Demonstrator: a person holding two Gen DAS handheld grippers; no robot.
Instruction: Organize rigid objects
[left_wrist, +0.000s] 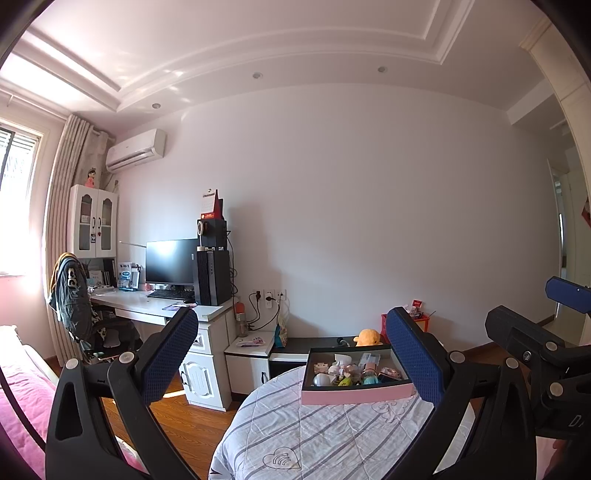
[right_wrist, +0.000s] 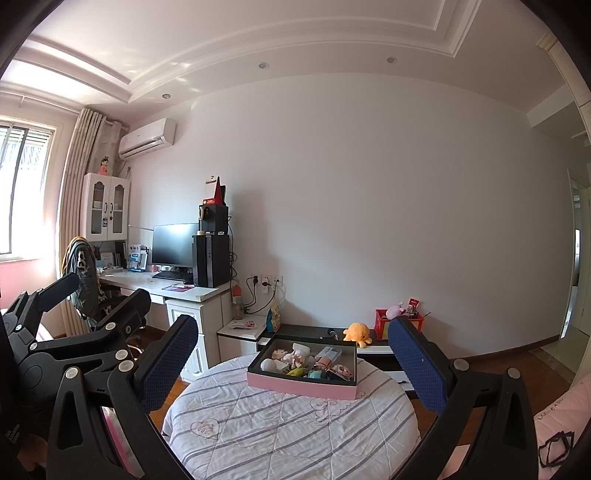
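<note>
A pink box (left_wrist: 356, 395) with a dark inside stands on a round surface covered by a striped quilt (left_wrist: 314, 435). It holds several small items: little bottles, a white round thing, a teal jar. The right wrist view shows the same pink box (right_wrist: 301, 387) at the quilt's (right_wrist: 288, 432) far edge. My left gripper (left_wrist: 291, 354) is held open well short of the box, with nothing between its blue pads. My right gripper (right_wrist: 293, 358) is open too, empty, above the quilt. Each gripper shows at the edge of the other's view.
Behind the quilt stands a low dark cabinet (right_wrist: 314, 330) with an orange plush toy (right_wrist: 356, 334) and a red basket (right_wrist: 384, 325). A white desk (right_wrist: 184, 291) with a monitor, a computer tower and a chair stands at the left. Wooden floor (left_wrist: 184, 417) lies between them.
</note>
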